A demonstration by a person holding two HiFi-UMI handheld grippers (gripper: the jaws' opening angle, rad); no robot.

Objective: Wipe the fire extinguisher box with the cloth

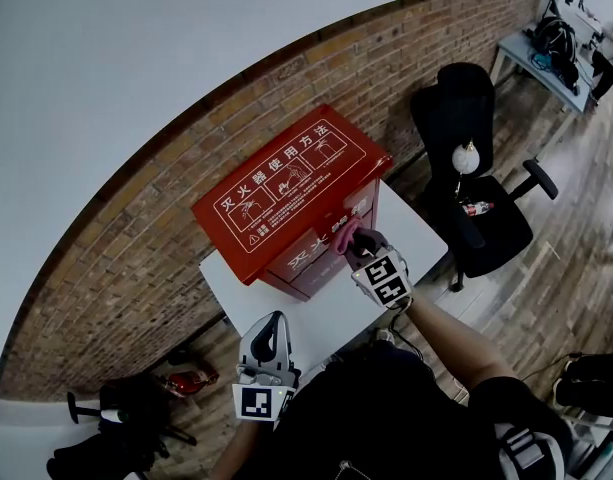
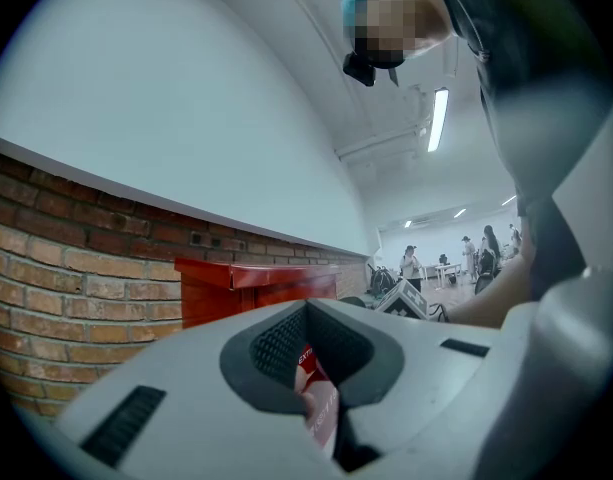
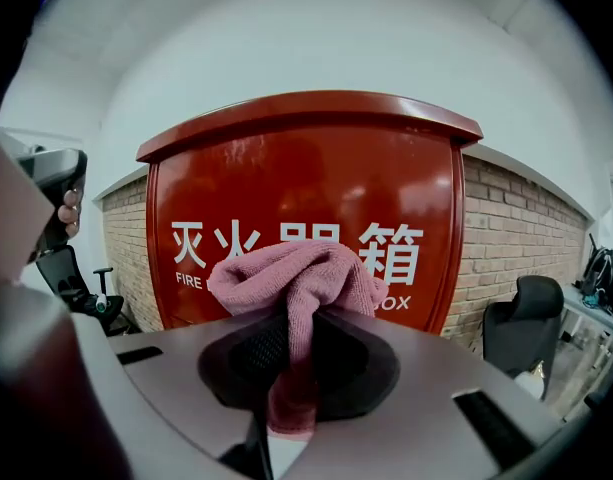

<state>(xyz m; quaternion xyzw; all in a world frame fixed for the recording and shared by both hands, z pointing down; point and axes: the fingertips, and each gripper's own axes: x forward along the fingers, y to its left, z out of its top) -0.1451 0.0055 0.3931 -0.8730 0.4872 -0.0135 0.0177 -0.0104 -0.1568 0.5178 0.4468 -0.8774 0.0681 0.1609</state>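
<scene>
The red fire extinguisher box (image 1: 286, 183) with white lettering stands on a white table (image 1: 321, 318) against a brick wall. My right gripper (image 1: 358, 246) is shut on a pink cloth (image 1: 345, 234) and holds it at the box's front face, near its right side. In the right gripper view the cloth (image 3: 296, 273) bunches out of the jaws just before the box front (image 3: 306, 158). My left gripper (image 1: 273, 323) hovers low over the table's near edge, away from the box, with its jaws together and nothing held. The left gripper view shows the box (image 2: 256, 278) ahead.
A black office chair (image 1: 476, 188) stands right of the table. On the floor at the lower left lie a red extinguisher (image 1: 186, 380) and dark gear (image 1: 121, 418). A desk (image 1: 546, 63) stands far right. The brick wall (image 1: 136, 258) runs behind the box.
</scene>
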